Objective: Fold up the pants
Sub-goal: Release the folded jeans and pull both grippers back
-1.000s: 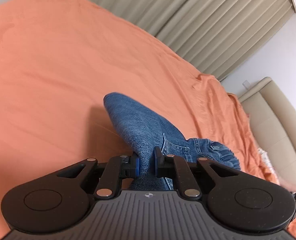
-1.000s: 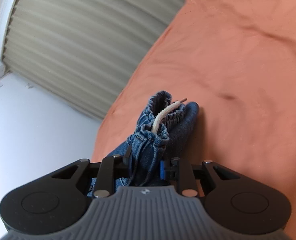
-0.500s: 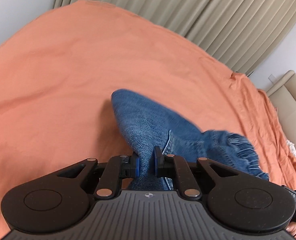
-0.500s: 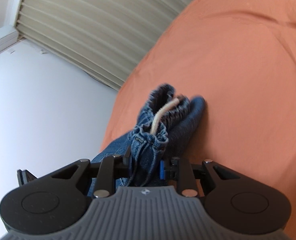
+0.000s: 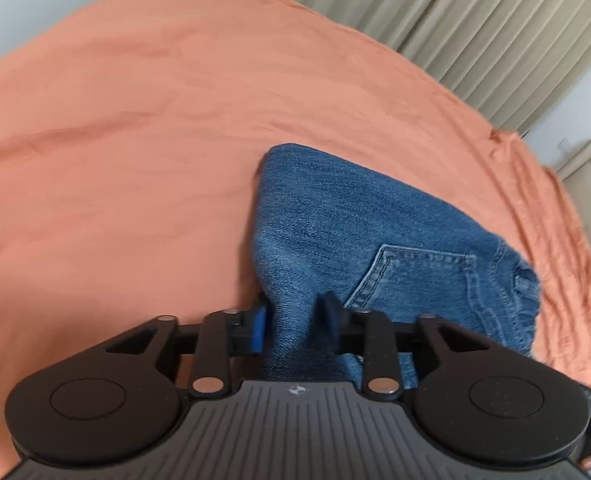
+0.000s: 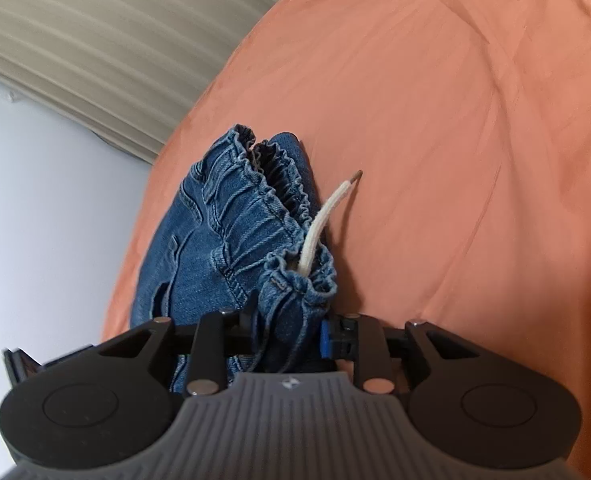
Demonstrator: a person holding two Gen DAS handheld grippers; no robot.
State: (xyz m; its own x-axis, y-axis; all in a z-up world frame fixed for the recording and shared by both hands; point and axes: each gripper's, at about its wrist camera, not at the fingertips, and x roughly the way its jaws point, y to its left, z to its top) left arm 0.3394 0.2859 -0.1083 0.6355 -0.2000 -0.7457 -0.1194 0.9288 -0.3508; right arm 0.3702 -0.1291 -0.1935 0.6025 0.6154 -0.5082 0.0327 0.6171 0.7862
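Left wrist view: the left claw (image 5: 295,322) grips a fold of the pants (image 5: 359,224), which lie on the orange bed (image 5: 135,120).

Right wrist view: the right claw (image 6: 285,330) pinches the gathered waistband (image 6: 263,216), drawstring (image 6: 323,220) trailing. The fold seems underway; next probably comes laying the denim flat and letting go.
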